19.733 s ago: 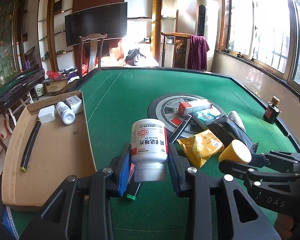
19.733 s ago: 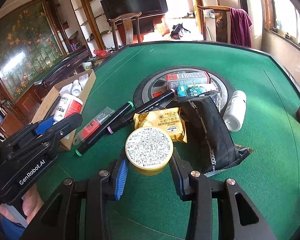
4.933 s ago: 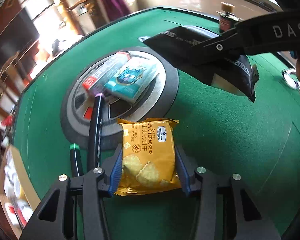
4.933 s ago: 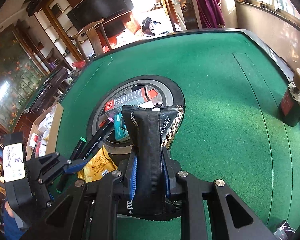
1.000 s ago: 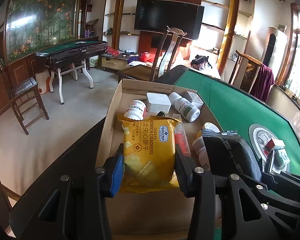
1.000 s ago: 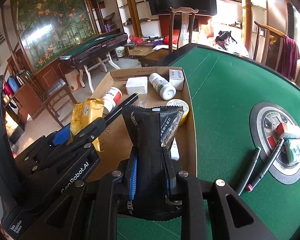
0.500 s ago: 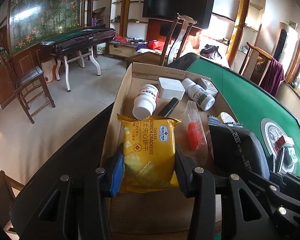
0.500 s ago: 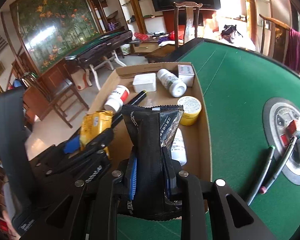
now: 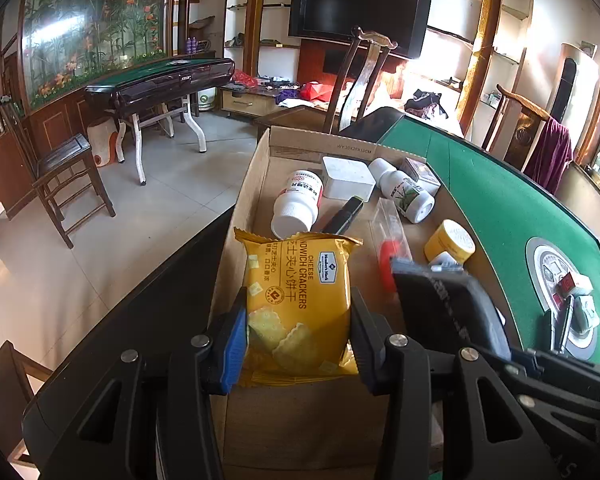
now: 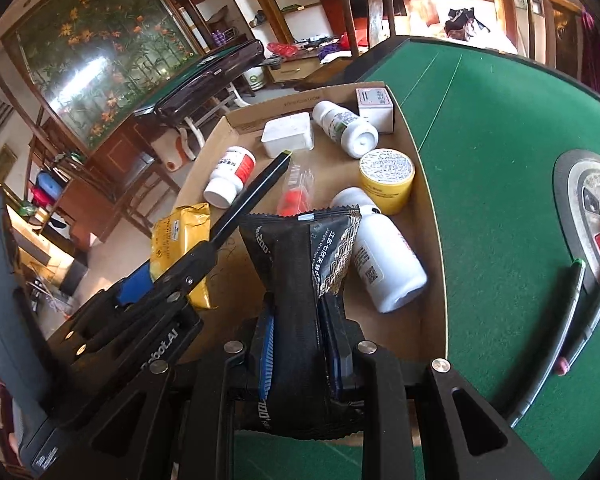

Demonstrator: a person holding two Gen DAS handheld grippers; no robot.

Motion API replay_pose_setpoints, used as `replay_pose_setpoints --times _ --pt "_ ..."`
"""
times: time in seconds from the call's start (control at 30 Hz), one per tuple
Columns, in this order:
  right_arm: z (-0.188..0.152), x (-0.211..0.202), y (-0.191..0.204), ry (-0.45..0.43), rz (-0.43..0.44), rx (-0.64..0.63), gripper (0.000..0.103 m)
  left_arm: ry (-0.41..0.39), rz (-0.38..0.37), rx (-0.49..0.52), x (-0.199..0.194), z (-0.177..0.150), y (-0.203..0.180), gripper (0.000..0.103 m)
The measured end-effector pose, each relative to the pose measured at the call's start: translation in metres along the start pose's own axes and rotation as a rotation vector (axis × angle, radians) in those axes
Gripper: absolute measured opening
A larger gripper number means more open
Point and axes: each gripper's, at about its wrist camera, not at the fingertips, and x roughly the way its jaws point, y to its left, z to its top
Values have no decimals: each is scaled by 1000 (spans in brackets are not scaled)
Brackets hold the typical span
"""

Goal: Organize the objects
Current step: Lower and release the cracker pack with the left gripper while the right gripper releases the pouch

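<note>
Delivery step, both loads over the cardboard box (image 9: 260, 168). Left tongs (image 9: 298, 340), lower centre of the left wrist view, grasp the yellow cracker packet (image 9: 298, 300) by its side edges. Right tongs (image 10: 302, 344), lower centre of the right wrist view, are clenched on the black pouch (image 10: 296, 272), folded upright between the pads. Both loads appear held clear of the box floor. The box, at the table (image 10: 500, 128) edge, already holds bottles, a yellow tin (image 10: 387, 176) and a black marker (image 10: 260, 188). Probable next move: lower each packet onto bare cardboard in the near part of the box, then release. Two pens (image 10: 556, 328) remain on the felt at right.
</note>
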Motion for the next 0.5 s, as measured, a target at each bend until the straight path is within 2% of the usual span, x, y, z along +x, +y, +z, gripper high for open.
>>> replay_pose_setpoints --times 0.1,0.2,0.5 --pt "2 5 7 -20 -79 -32 23 3 10 2 1 -1 -2 44" --pt "4 11 3 6 -52 -14 23 18 10 -6 5 0 1 44" --pt "4 9 5 0 -56 -55 25 35 14 -4 9 -2 0 45"
